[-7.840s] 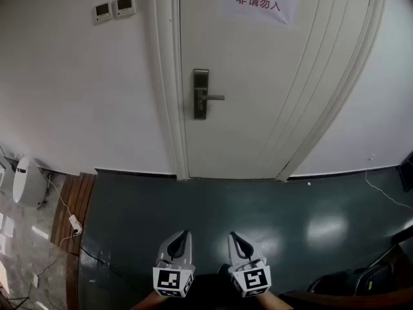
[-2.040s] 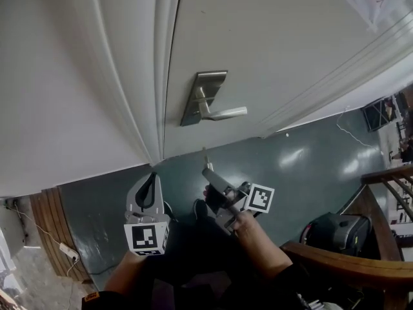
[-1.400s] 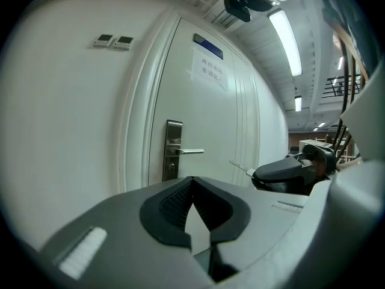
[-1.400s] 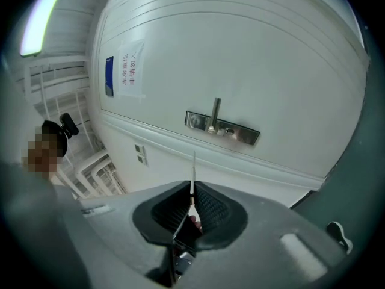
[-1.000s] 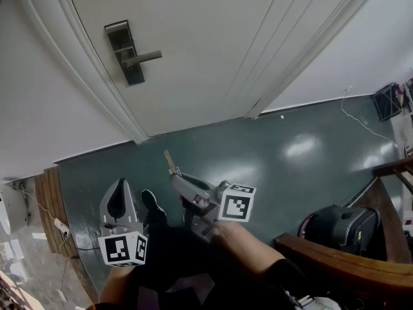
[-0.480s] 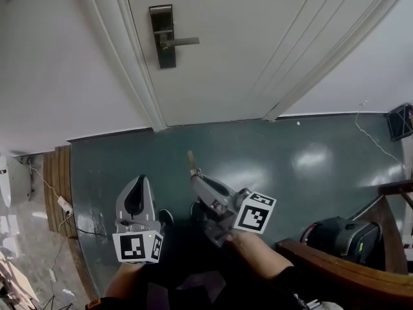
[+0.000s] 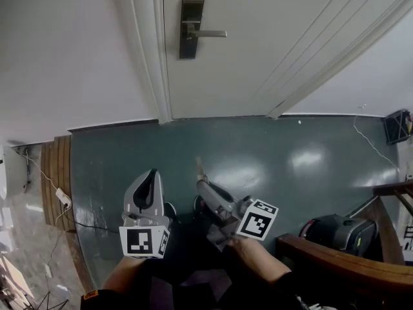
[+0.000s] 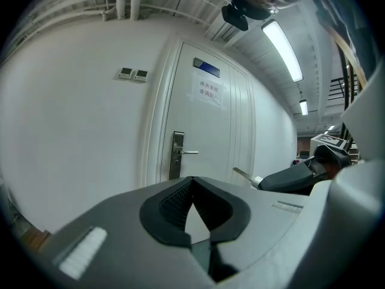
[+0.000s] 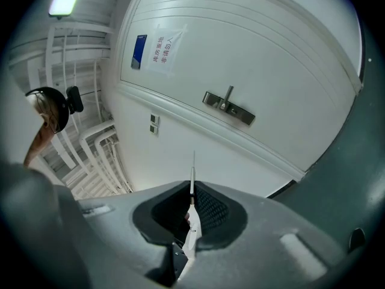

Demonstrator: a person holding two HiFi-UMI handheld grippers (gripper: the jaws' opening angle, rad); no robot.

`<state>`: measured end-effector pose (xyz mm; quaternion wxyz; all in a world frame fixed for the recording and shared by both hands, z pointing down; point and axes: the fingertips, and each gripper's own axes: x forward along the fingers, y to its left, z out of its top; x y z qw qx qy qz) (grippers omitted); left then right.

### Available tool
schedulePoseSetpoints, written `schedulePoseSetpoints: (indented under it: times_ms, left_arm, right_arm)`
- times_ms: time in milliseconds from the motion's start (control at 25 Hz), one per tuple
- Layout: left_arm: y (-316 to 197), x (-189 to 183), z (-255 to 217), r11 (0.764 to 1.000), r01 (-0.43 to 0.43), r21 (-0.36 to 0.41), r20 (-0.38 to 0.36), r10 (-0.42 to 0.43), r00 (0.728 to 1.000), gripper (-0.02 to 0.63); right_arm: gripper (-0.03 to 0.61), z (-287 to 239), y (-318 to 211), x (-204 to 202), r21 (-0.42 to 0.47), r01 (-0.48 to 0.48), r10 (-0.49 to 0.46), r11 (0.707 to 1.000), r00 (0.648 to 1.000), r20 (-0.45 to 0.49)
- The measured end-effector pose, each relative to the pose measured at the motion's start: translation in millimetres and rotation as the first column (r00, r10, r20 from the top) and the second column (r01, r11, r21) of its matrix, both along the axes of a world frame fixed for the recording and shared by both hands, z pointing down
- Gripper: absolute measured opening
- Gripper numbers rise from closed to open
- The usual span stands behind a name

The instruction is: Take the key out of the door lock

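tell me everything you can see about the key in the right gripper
The slim silvery metal key is clamped in the jaws of the grey right gripper. Its narrow blade sticks straight out past the jaw tips, edge-on in the right gripper view. Its whitish head end sits down between the black ribbed pads. It is out of the dark metal lock plate on the white door and held over the dark green floor. Only the gripper touches it. Its teeth are too small to make out.

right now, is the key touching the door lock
Apart. The head view shows the key held in the right claw, well clear of the door lock.
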<state>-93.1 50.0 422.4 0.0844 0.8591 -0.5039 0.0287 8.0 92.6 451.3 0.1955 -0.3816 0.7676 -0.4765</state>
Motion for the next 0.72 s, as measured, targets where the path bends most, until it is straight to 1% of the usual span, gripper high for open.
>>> schedulePoseSetpoints:
  times_ms: [160, 320, 720]
  left_arm:
    - [-2.7, -1.5, 0.2, 1.0, -0.03, 0.009, 0.0, 0.03, 1.0, 0.017]
    - [-0.6, -3.2, -2.9, 0.998, -0.049, 0.025, 0.002, 0.049, 0.999, 0.017]
    - [-5.0, -6.6, -9.1, 0.998, -0.052, 0.045, -0.005, 0.052, 0.999, 0.017]
  right_arm:
    - [0.014, 0.7, -3.2, -2.6, 0.002, -0.037, 0.037, 0.999, 0.999, -0.031]
    - [0.014, -2.7, -3.5, -6.6, 0.013, -0.054, 0.054, 0.998, 0.998, -0.032]
    - [0.014, -11.6, -8.3, -9.1, 0.038, -0.063, 0.065, 0.997, 0.997, -0.041]
